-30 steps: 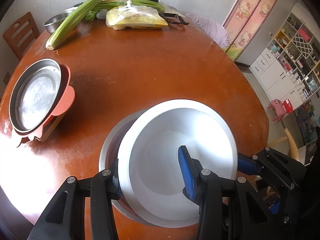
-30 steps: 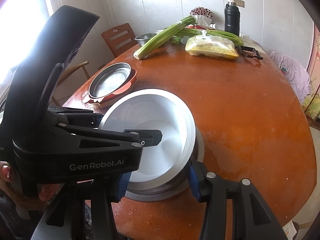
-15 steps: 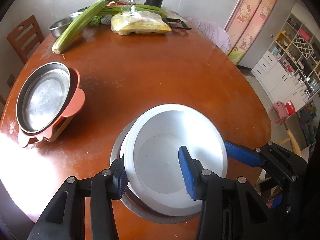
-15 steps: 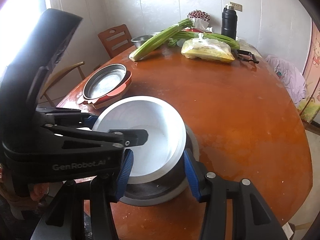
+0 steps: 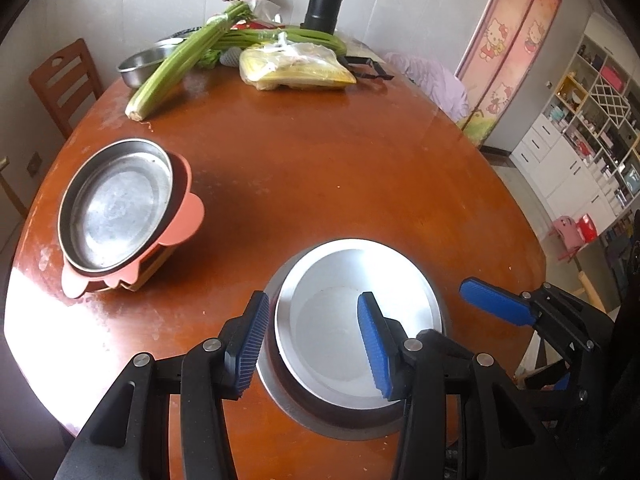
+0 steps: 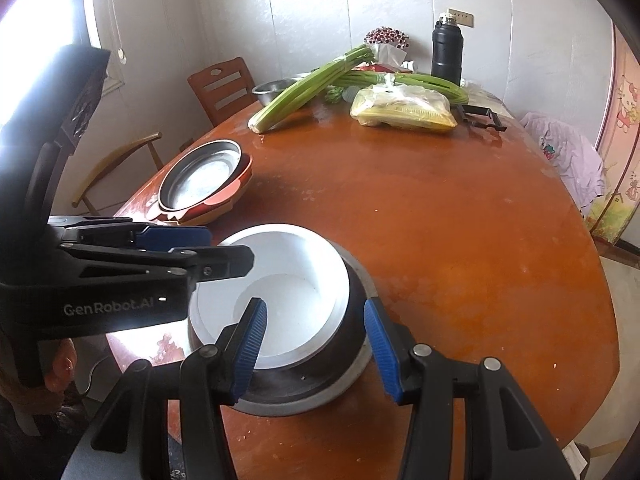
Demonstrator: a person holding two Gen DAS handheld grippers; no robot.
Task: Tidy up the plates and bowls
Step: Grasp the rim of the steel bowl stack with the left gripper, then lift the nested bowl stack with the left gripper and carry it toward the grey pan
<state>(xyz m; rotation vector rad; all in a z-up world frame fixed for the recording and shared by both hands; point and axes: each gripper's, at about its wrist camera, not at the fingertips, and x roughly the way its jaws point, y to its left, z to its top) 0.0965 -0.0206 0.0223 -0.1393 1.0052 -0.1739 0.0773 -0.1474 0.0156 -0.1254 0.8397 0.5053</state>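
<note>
Clearly, left gripper [image 6: 224, 248] reads "GenRobot.AI".

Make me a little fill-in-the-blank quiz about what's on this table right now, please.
1. The white bowl sits nested inside a ____ metal bowl.
2. The steel plate rests on a ____-coloured dish.
3. The left gripper has its jaws ____, astride the white bowl's rim.
4. The black flask stands ____ on the table.

Missing words: larger; pink; open; upright
</note>
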